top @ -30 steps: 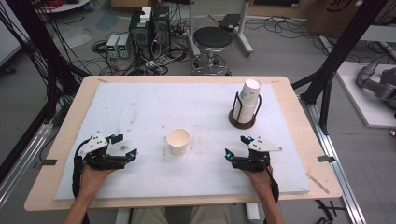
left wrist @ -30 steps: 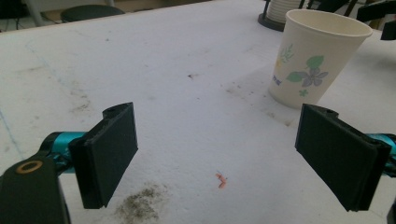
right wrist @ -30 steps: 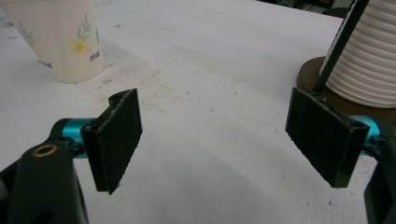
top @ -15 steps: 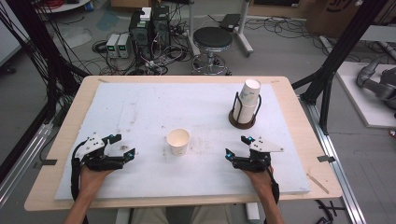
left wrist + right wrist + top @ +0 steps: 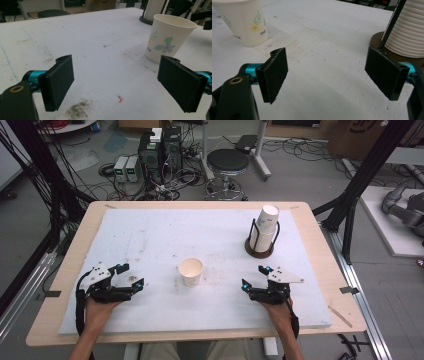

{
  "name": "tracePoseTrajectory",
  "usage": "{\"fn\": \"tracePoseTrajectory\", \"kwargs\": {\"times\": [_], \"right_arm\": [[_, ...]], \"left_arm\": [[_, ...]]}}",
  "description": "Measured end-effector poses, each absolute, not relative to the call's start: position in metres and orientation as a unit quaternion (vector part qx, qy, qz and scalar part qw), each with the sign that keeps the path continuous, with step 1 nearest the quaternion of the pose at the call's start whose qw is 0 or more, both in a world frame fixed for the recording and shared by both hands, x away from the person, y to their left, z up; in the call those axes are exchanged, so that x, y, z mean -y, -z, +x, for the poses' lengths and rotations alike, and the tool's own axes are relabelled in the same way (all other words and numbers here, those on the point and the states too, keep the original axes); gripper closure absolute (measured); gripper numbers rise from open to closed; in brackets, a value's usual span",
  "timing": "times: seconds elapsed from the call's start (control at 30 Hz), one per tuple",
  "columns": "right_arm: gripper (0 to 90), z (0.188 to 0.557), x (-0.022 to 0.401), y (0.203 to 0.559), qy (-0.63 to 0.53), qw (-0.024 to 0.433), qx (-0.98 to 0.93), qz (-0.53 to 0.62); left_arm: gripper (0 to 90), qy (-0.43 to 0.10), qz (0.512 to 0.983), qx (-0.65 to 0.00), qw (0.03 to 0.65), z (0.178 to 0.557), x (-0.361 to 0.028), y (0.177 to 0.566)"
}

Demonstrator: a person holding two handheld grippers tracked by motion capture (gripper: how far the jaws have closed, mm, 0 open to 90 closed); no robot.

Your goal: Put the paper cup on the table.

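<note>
Both tongs, left (image 5: 131, 276) and right (image 5: 253, 277), gape empty. Your white flower-printed paper cup (image 5: 191, 271) looks light and crushable. Pinch its wall gently, mid-height.

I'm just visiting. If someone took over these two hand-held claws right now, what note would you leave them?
Left gripper: open, nothing between its jaws, resting on the white mat left of the single paper cup.
Right gripper: open, nothing held, on the mat right of that cup.
The single paper cup stands upright between the two grippers, touched by neither.
The stack of cups sits in its wire holder beyond the right gripper.
Done: one cup stands apart from the stack.
Left: probably grasping a cup; no grip has begun.
</note>
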State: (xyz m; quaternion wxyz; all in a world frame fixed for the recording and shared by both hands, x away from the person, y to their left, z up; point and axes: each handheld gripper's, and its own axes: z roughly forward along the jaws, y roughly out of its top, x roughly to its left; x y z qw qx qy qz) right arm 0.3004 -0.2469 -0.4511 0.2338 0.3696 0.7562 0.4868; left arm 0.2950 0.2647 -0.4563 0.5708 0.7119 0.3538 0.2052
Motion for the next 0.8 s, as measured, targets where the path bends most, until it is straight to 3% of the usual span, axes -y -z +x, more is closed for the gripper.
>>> {"fn": "tracePoseTrajectory", "kwargs": {"times": [0.8], "right_arm": [[19.0,0.2996,0.2480,0.4513,-0.492,0.235,-0.753,0.368]], "left_arm": [[13.7,-0.207,0.710,-0.353,0.573,0.2940,-0.2655,0.4566]]}}
